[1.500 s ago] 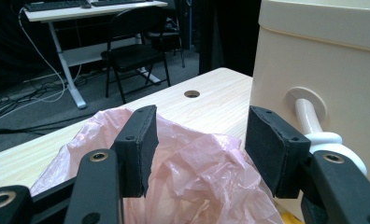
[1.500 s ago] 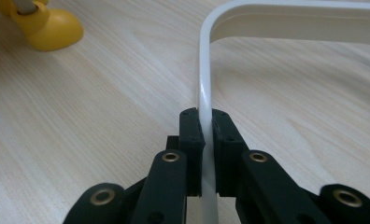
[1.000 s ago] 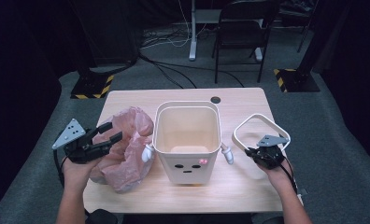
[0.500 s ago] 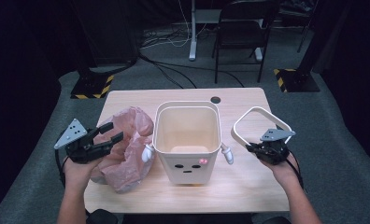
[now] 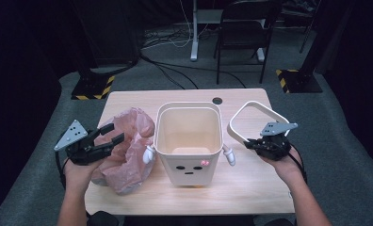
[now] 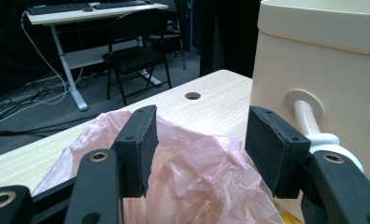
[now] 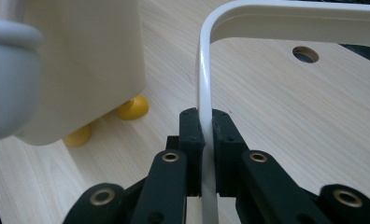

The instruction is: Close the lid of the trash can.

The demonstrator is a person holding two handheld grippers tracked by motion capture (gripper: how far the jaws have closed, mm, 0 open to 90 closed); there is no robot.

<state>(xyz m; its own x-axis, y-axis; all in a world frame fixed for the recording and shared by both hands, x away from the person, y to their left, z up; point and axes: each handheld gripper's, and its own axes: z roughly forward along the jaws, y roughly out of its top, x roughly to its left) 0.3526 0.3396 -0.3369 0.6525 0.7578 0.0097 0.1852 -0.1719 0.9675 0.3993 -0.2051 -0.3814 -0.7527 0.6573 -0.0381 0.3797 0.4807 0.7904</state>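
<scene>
Two grippers worked the table. Right gripper [image 5: 254, 143] pinched the white ring [image 5: 255, 120] at its near edge, ring tilted beside the bin [image 5: 189, 141]. Left gripper [image 5: 113, 133] spread, hovering over the pink bag [image 5: 130, 141].

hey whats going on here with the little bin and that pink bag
A person works at a wooden table with a gripper in each hand. The right gripper is clamped on a white frame ring and holds it tilted up off the table, beside the cream bin. The left gripper hangs open above the crumpled pink bag, not gripping it. The bin has no bag in it.
</scene>
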